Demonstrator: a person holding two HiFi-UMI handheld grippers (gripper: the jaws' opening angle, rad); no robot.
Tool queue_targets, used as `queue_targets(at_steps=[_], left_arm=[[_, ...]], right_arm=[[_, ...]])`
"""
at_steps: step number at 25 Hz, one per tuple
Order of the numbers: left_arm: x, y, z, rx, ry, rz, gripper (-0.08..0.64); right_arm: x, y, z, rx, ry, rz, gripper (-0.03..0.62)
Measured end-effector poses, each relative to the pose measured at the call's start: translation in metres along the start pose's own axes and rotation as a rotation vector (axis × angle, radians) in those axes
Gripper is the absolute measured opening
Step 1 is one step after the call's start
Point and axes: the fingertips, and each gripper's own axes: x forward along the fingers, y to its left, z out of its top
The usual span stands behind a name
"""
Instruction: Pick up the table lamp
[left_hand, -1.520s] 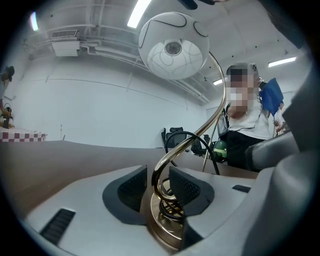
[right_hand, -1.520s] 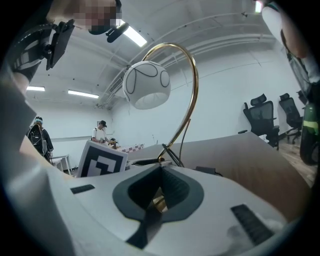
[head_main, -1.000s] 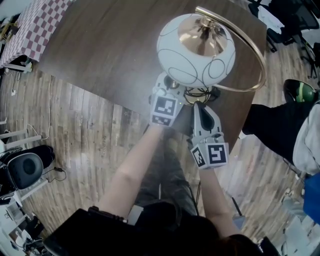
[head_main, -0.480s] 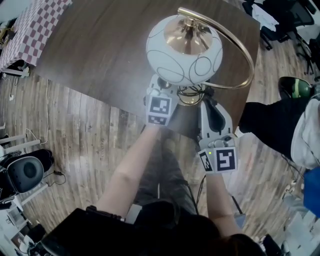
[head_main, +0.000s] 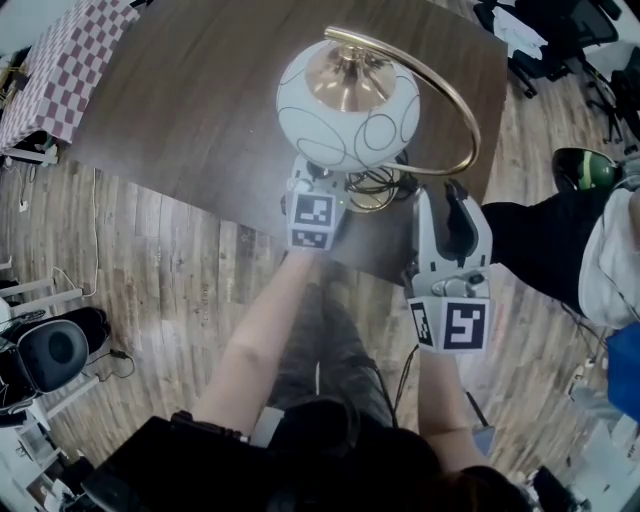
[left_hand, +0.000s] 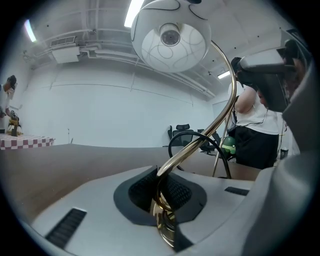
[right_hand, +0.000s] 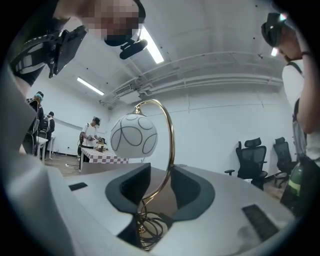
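The table lamp has a white globe shade (head_main: 347, 105) with dark line circles, a curved brass stem (head_main: 462, 110) and a brass base (head_main: 372, 195) wrapped in black cable. It stands near the front edge of the dark wooden table (head_main: 200, 100). My left gripper (head_main: 322, 178) reaches under the globe. In the left gripper view its jaws are closing, and the left gripper (left_hand: 162, 192) pads press on the brass stem (left_hand: 200, 145) just above the base. My right gripper (head_main: 452, 192) hangs to the right of the base, jaws opening and touching nothing. The right gripper (right_hand: 160, 192) view shows the stem (right_hand: 171, 150) and globe (right_hand: 133, 135) ahead of the gap.
A person in dark trousers (head_main: 540, 240) stands close at the table's right corner, with a green object (head_main: 592, 178) beside them. A checkered-cloth table (head_main: 60, 60) sits at the far left. Black office chairs (right_hand: 252, 152) stand behind, and the floor is wooden planks (head_main: 150, 260).
My right gripper has let go near the lamp base, risen and drawn off to the right with its jaws spread. The left gripper has stayed at the stem.
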Motion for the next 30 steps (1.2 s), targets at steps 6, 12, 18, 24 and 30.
queue_targets(at_steps=[6, 12, 18, 24, 30], left_arm=[[0.0, 0.001, -0.001, -0.01, 0.021, 0.015, 0.009], [0.0, 0.001, -0.002, 0.009, 0.035, 0.017, 0.005], [0.0, 0.002, -0.002, -0.004, 0.036, 0.018, 0.005], [0.001, 0.0, -0.001, -0.014, 0.032, 0.01, 0.005], [0.003, 0.0, 0.001, -0.024, 0.024, 0.002, 0.005]], right_arm=[[0.003, -0.013, 0.031, -0.013, -0.057, 0.005, 0.155], [0.012, -0.01, 0.052, -0.039, -0.075, 0.042, 0.155], [0.027, -0.006, 0.073, -0.049, -0.102, 0.094, 0.155], [0.041, -0.004, 0.09, -0.059, -0.12, 0.132, 0.125], [0.048, 0.005, 0.103, -0.098, -0.128, 0.175, 0.093]])
